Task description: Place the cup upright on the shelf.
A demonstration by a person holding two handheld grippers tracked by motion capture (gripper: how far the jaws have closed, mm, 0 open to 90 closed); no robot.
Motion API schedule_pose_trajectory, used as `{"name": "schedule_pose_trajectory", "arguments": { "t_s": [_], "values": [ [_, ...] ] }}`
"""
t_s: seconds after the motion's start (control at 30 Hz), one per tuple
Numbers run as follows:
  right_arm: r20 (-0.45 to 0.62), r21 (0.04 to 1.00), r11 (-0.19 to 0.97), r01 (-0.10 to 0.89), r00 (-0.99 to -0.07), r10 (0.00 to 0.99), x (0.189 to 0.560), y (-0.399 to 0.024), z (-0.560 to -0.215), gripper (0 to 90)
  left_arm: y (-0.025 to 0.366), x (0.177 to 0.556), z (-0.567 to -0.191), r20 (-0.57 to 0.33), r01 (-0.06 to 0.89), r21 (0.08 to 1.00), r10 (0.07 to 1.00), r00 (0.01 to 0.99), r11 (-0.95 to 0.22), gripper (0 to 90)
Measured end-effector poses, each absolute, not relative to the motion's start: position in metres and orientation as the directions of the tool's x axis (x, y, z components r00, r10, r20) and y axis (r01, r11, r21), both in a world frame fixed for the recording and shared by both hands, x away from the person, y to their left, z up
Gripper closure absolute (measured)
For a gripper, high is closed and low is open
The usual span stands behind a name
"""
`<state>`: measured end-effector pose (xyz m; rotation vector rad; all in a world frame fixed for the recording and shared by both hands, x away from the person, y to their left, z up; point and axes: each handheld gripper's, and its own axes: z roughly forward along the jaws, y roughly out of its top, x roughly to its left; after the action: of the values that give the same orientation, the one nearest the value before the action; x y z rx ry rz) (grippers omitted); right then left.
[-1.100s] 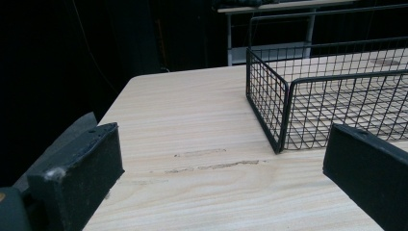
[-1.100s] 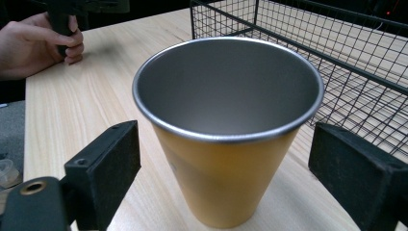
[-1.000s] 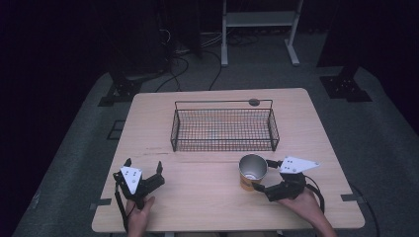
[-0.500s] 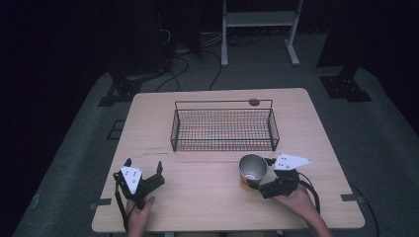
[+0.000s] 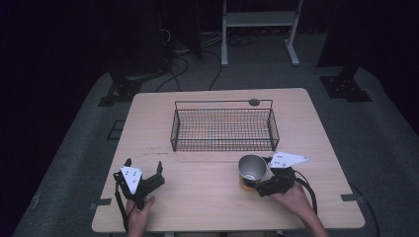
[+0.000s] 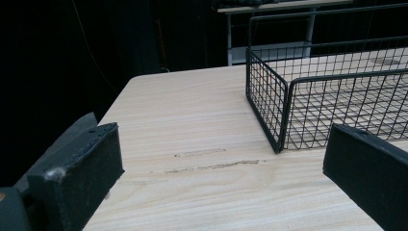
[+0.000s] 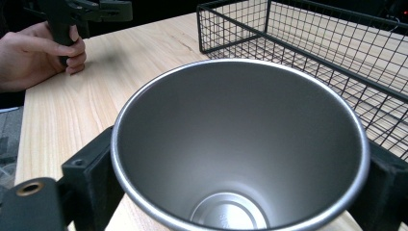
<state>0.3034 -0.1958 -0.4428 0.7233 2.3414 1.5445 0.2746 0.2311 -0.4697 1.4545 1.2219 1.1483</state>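
Pale wooden table [image 5: 207,197], dark room. Right gripper [image 5: 257,185] clamped around steel cup [image 5: 251,170], wire basket [image 5: 223,129] just beyond. Left gripper [image 5: 143,173] spread wide, holding nothing.

The left gripper [image 6: 223,178] has its two black jaws set wide apart, one rising at the lower left and one at the lower right, with nothing between them. Beyond the gap lies the light wooden table [image 6: 192,120], bearing a few pale scuff marks [image 6: 211,161] just ahead of the jaws. Ahead and toward the right jaw stands a black wire basket [image 6: 284,101], its near corner closest, apart from both jaws. Far behind it a white metal stand [image 6: 269,29] shows against darkness.
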Motion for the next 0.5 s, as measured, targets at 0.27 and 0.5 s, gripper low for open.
{"name": "schedule_pose_trajectory", "arguments": {
  "t_s": [0.27,0.5],
  "values": [
    [0.06,0.907,0.327,0.267,-0.848,0.527,0.3033,-0.1954,-0.4411,10.6,0.2312,0.2746,-0.4697,0.105,0.167,0.979,0.991,0.085,-0.118,0.0],
    [0.072,0.91,0.314,0.272,-0.848,0.526,0.3043,-0.1987,-0.4363,11.9,0.2313,0.2747,-0.4696,0.103,0.167,0.979,0.991,0.085,-0.116,0.0]
  ]
}}
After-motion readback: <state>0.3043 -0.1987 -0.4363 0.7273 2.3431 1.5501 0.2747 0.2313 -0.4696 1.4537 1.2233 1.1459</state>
